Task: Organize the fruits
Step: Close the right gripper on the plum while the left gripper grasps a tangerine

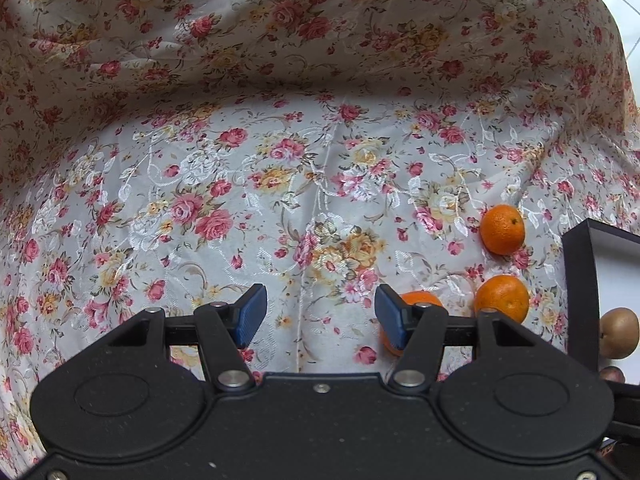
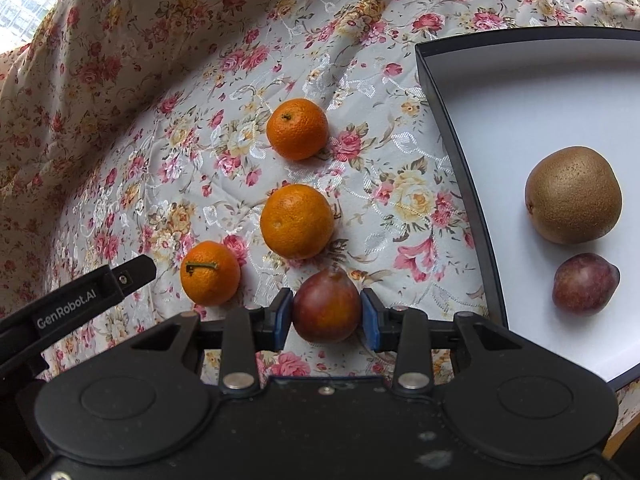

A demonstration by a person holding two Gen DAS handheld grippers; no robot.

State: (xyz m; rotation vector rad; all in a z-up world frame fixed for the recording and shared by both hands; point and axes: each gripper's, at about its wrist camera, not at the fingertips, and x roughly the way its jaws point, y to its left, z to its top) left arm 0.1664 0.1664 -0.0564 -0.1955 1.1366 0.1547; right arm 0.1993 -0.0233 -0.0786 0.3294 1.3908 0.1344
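Right gripper (image 2: pixel 326 314): blue pads clamped on round dark-red plum (image 2: pixel 326 306).
Left gripper (image 1: pixel 320 316): jaws apart, empty, above floral tablecloth (image 1: pixel 280 184).

The floral tablecloth (image 1: pixel 320 208) is woven fabric with a satiny sheen, and raised white embroidered leaves catch the light just ahead of the open jaws of the left gripper (image 1: pixel 320 316), which is matt black plastic with ribbed blue rubbery pads and small shiny metal pins. The plum (image 2: pixel 326 306) pinched between the pads of the right gripper (image 2: pixel 326 318) has smooth, slightly glossy skin, while the three mandarins (image 2: pixel 297 221) beyond it are pebbly and dimpled. Off to the right of those jaws, the tray (image 2: pixel 452 128) has a matt black rim and smooth white paper-like floor, holding a rough, speckled brown pear (image 2: pixel 573 194).
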